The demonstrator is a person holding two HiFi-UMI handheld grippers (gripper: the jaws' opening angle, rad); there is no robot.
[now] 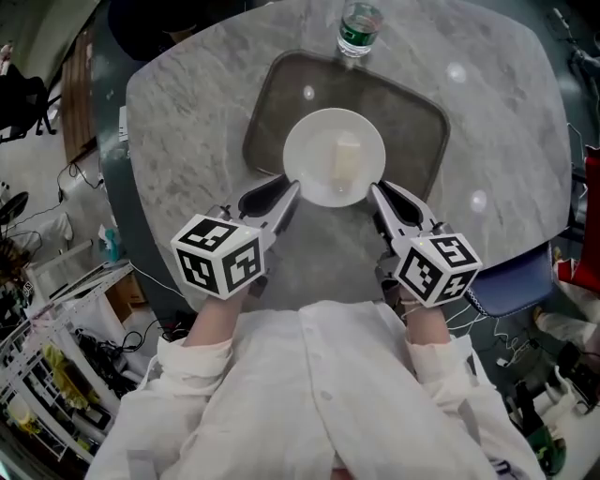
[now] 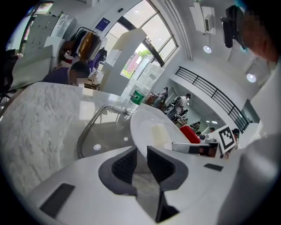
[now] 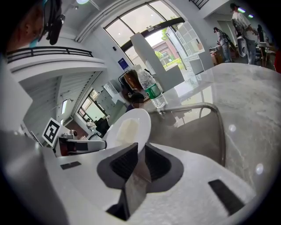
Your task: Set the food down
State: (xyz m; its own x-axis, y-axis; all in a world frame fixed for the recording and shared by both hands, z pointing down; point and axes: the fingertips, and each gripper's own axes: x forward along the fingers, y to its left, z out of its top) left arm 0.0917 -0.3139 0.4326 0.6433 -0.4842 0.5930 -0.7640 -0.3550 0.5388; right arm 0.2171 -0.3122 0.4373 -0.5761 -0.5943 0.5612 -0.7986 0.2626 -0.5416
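A white plate (image 1: 319,141) with a pale block of food (image 1: 347,161) on it hangs over a dark tray (image 1: 281,84) on the marble table. My left gripper (image 1: 289,192) is shut on the plate's left rim, and my right gripper (image 1: 378,192) is shut on its right rim. In the left gripper view the plate (image 2: 147,127) rises from between the dark pads (image 2: 126,165), with the food (image 2: 159,134) on it. In the right gripper view the plate (image 3: 129,127) stands the same way between the pads (image 3: 156,162).
A clear water bottle with a green label (image 1: 358,28) stands at the tray's far edge. The round marble table (image 1: 178,141) extends left and right of the tray. A blue chair seat (image 1: 516,281) is at the right, and wire racks with clutter (image 1: 47,375) are at the lower left.
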